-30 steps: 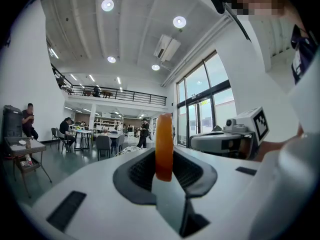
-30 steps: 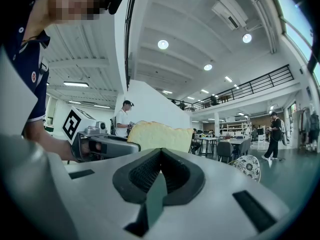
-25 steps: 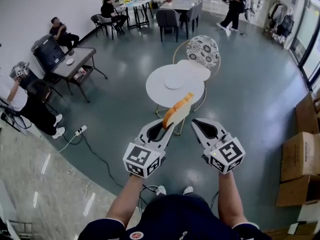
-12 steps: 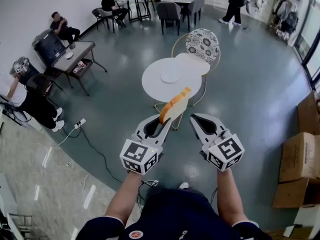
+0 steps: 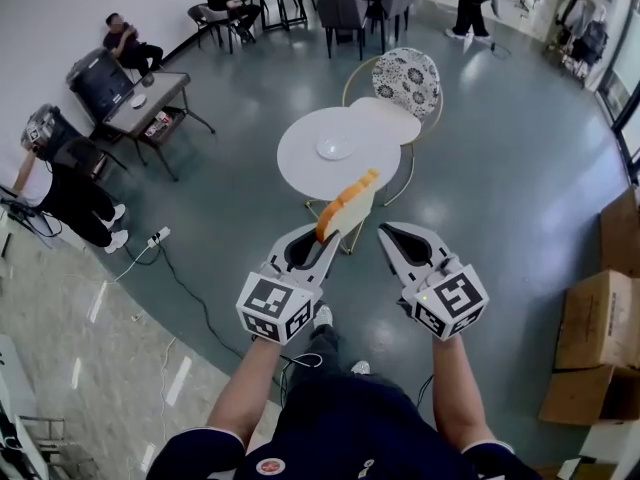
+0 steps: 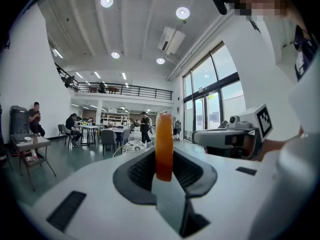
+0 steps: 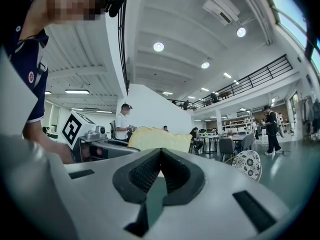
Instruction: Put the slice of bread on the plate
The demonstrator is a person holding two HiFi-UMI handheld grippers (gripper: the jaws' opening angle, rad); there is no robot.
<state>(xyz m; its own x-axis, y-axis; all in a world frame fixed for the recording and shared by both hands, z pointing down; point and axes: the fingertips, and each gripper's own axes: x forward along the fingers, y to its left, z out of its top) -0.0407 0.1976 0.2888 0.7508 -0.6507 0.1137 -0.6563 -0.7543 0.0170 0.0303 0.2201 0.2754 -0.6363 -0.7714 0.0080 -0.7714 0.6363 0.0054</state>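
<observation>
A slice of bread point(image 5: 345, 206) with an orange crust stands upright between the pads of my left gripper point(image 5: 334, 230), which is shut on its lower edge. In the left gripper view the bread point(image 6: 164, 145) shows edge-on. My right gripper point(image 5: 386, 231) hangs beside it at the same height, shut with nothing in it. From the right gripper view the bread point(image 7: 160, 139) shows flat-on to the left, beyond my right gripper point(image 7: 161, 154). A small white plate point(image 5: 335, 147) lies on a round white table point(image 5: 300, 168) ahead of both grippers, across the floor.
A chair with a patterned seat point(image 5: 405, 80) stands behind the round table. Cardboard boxes point(image 5: 595, 328) are stacked at the right. A power strip and cable point(image 5: 155, 238) lie on the floor at the left, near a dark side table point(image 5: 140, 103) with seated people.
Both grippers and the bread have come closer to the round table, which now sits lower and nearer in the head view. The grip on the bread is unchanged.
</observation>
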